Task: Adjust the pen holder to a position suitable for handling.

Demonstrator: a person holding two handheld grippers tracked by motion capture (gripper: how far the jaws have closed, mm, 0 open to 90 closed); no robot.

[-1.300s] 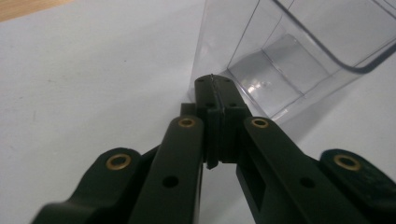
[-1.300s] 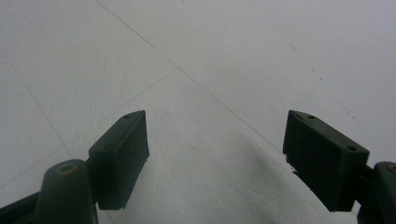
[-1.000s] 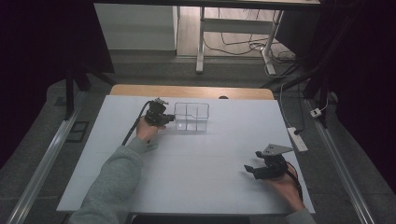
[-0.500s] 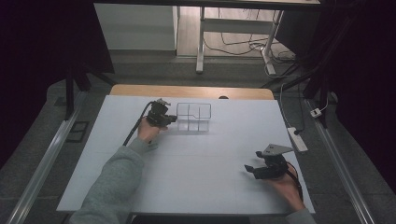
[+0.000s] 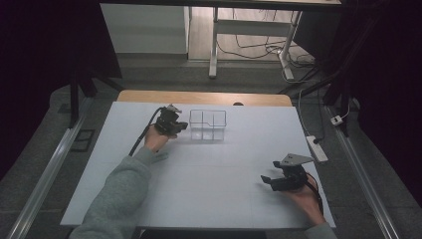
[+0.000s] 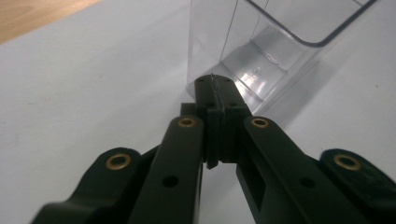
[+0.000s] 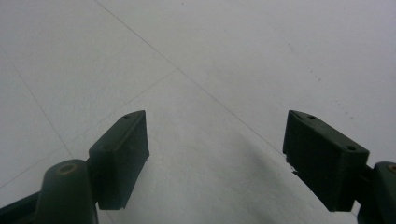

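Observation:
A clear plastic box (image 5: 208, 125) with inner dividers stands at the back middle of the white table (image 5: 224, 164). My left gripper (image 5: 185, 124) is at its left side. In the left gripper view the jaws (image 6: 214, 88) are pressed together, with a thin clear edge of the box (image 6: 261, 42) pinched between the pads. My right gripper (image 5: 267, 180) rests low near the table's front right, pointing left. In the right gripper view its jaws (image 7: 217, 140) stand wide open over bare white surface, with nothing between them.
A wooden strip (image 5: 204, 97) runs along the table's far edge, with a small dark object (image 5: 238, 104) on it. A white power strip (image 5: 318, 148) lies beside the right edge. The left gripper's cable (image 5: 144, 137) trails back along the forearm.
The clear box and the left gripper's tips have shifted slightly to the right. The right hand and its gripper have stayed where they were.

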